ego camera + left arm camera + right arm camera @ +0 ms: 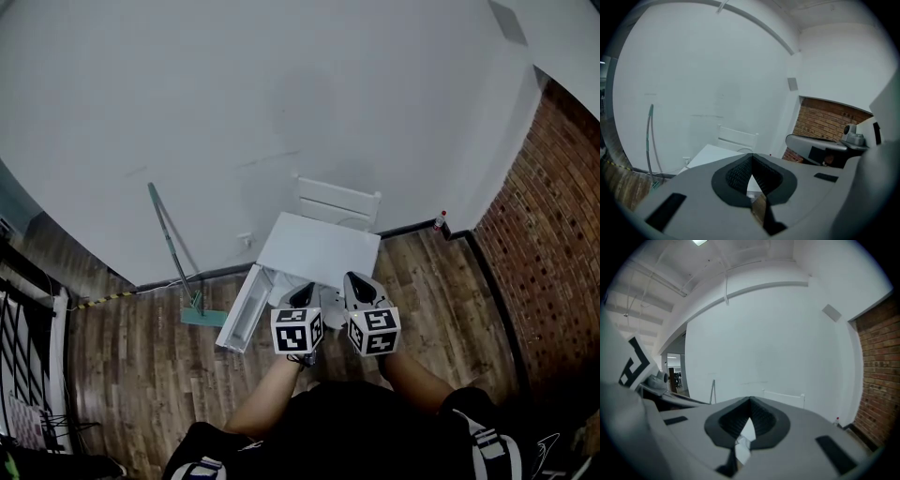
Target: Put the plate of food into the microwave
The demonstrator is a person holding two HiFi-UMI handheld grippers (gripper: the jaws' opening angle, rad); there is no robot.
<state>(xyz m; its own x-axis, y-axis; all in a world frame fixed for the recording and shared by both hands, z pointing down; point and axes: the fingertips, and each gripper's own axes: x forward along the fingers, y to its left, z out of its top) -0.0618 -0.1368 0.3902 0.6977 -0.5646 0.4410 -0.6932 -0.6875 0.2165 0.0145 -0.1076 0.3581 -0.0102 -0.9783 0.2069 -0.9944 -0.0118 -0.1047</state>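
Our left gripper [302, 292] and right gripper [356, 281] are side by side, both jaws pressed together on nothing. The microwave [319, 248] lies just beyond and below both, equally near, with its door [239, 309] open leftward. We see no plate.

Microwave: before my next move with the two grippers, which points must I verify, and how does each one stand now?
1. The microwave has its door swung open: ok.
2. The plate of food is located: cannot tell; no view shows it plainly.
3. The left gripper is ready to grasp: not ok; jaws shut, nothing between them.
4. The right gripper is ready to grasp: not ok; jaws shut, nothing between them.
5. The floor mop leans on the wall, apart from the door: ok.
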